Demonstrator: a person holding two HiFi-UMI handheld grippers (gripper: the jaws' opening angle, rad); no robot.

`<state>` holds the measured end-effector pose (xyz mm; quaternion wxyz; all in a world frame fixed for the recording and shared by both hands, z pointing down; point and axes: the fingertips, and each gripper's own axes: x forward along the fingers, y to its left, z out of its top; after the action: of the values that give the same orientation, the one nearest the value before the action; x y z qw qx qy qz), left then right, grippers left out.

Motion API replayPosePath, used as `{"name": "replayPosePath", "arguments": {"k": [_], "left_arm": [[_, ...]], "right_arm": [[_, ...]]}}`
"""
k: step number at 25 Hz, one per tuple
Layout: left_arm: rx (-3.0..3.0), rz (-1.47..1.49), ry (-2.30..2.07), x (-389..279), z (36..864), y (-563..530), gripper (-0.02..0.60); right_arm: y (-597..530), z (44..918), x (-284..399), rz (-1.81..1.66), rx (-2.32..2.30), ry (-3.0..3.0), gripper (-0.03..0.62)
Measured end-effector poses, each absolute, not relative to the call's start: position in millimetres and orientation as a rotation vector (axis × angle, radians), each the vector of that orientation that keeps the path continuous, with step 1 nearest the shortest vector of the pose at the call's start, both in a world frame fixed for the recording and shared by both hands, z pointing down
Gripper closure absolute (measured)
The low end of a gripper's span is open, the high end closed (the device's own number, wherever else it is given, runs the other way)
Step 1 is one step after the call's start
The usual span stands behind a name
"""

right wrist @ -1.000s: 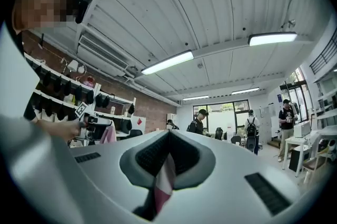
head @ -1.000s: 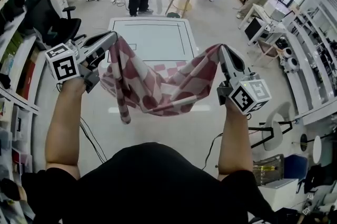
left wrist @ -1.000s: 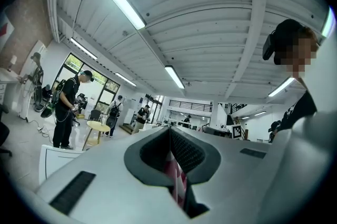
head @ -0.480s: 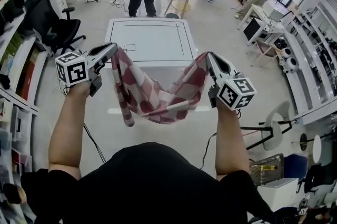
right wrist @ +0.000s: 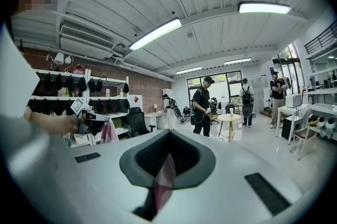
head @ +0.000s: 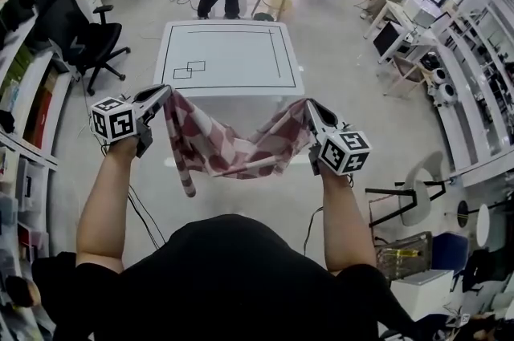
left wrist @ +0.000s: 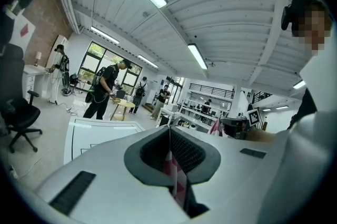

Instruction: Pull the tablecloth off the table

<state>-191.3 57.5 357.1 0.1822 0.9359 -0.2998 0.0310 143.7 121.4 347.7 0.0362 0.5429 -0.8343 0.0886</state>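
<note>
Red-and-white checked fabric tablecloth (head: 233, 145) hangs slack in mid-air at 6 o'clock of the white square counter (head: 229, 50), apart from it. Left hand-held gripper (head: 166, 93) clamped tight on its 9 o'clock corner; right hand-held gripper (head: 310, 107) clamped tight on its 3 o'clock corner.

black short-sleeve tee (head: 233, 271); white l tongs (head: 165, 92) & r tongs (head: 310, 105) w/ b/w marker cubes (head: 112, 123)
</note>
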Motion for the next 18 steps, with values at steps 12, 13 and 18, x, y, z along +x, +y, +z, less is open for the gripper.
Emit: {"name": "replayPosePath", "arguments": {"k": [12, 13, 18], "left_arm": [[2.576, 0.102, -0.889, -209.1, 386.3, 55.4, 0.560], [2.571, 0.103, -0.892, -210.7, 387.5, 55.3, 0.560], [2.552, 0.106, -0.898, -217.0, 394.7, 53.1, 0.560]], "right_arm": [[119.7, 392.8, 173.5, 0.398, 1.716, -2.496, 0.565], [119.5, 394.4, 174.9, 0.402, 1.717, -2.492, 0.565], [117.6, 401.5, 177.7, 0.421, 1.718, -2.476, 0.565]]}}
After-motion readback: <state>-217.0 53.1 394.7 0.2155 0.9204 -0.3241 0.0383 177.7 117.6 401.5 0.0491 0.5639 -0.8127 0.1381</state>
